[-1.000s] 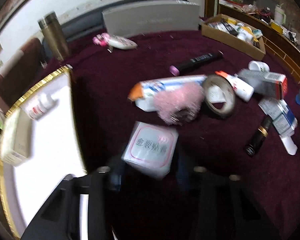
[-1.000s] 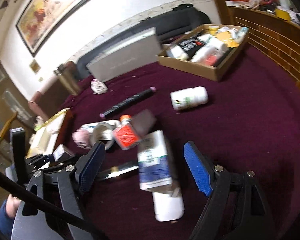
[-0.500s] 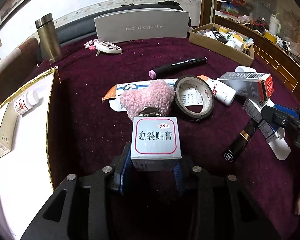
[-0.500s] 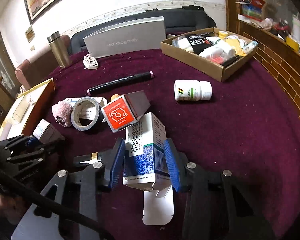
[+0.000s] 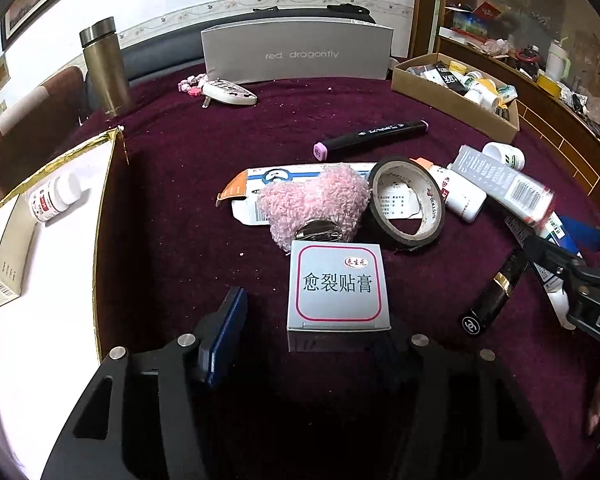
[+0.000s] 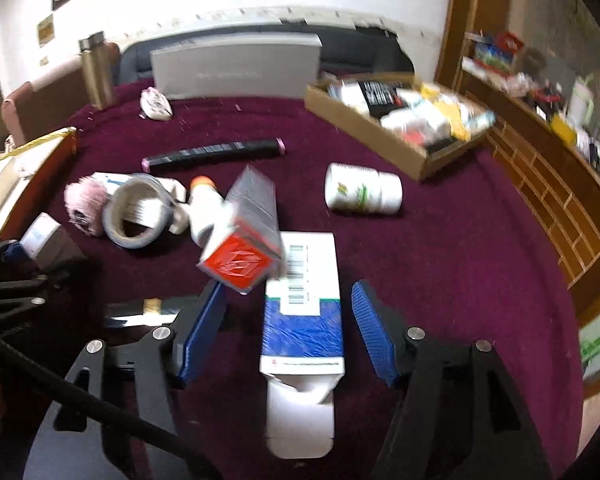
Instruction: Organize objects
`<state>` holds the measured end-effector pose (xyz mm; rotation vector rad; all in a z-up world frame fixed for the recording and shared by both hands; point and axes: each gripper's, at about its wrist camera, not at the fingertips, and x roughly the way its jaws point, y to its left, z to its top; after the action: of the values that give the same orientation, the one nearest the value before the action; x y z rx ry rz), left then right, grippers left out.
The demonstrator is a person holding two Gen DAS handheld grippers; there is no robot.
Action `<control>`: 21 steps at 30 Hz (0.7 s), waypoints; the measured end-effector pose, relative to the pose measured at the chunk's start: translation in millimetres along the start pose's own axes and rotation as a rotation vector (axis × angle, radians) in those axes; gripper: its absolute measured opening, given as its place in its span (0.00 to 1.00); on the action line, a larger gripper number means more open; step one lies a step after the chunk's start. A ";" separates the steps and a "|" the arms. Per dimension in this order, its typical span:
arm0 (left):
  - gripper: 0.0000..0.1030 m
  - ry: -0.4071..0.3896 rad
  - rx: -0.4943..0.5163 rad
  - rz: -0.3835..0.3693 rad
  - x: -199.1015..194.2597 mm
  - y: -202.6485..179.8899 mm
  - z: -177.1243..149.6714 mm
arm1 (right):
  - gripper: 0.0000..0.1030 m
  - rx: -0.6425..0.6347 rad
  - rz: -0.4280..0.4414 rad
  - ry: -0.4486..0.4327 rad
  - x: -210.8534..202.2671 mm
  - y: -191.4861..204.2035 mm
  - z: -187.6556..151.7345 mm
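1. Left wrist view: the left gripper (image 5: 306, 320) fills the bottom of the frame, and its jaws have just been opening. The small grey box (image 5: 339, 289) with the pink-edged label stands between them, low in the centre. The left pad (image 5: 226, 334) is clear of it; whether the right pad touches it I cannot tell, as the box hides that pad.
2. Just above the box lie a pink fluffy heart (image 5: 318, 202) and a roll of tape (image 5: 407, 202) on the maroon cloth (image 5: 180, 200).
3. A black marker (image 5: 370, 137) lies higher up. A white tray (image 5: 40, 264) with a gold rim takes the left edge, holding a white bottle (image 5: 54, 198). A cardboard box (image 5: 456, 96) of items sits at the upper right.
4. Right wrist view: the right gripper (image 6: 290, 328) is at the bottom, its jaws apart and just opened further. The blue-and-white carton (image 6: 302, 300) lies flat between them, a gap on each side, its end flap open toward the bottom.
5. A blurred grey carton (image 6: 246, 236) with a red end leans over the blue carton's upper left corner. A white pill bottle (image 6: 362, 194) lies on its side right of centre.
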<state>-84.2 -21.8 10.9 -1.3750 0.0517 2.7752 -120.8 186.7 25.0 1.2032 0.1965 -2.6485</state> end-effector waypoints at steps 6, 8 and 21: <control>0.35 -0.007 -0.001 -0.003 0.9 0.4 2.4 | 0.30 0.087 0.083 0.030 5.9 -17.6 -2.2; 0.28 -0.022 -0.002 -0.016 -0.4 1.7 2.0 | 0.30 0.089 0.072 0.017 2.8 -17.1 -2.9; 0.28 -0.191 -0.051 -0.085 -30.1 8.8 7.1 | 0.31 0.053 0.152 -0.324 -65.3 -3.8 4.1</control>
<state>-72.1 -31.0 39.3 -1.0873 -0.0829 2.8385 -83.1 199.2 77.1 0.7512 -0.0196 -2.6782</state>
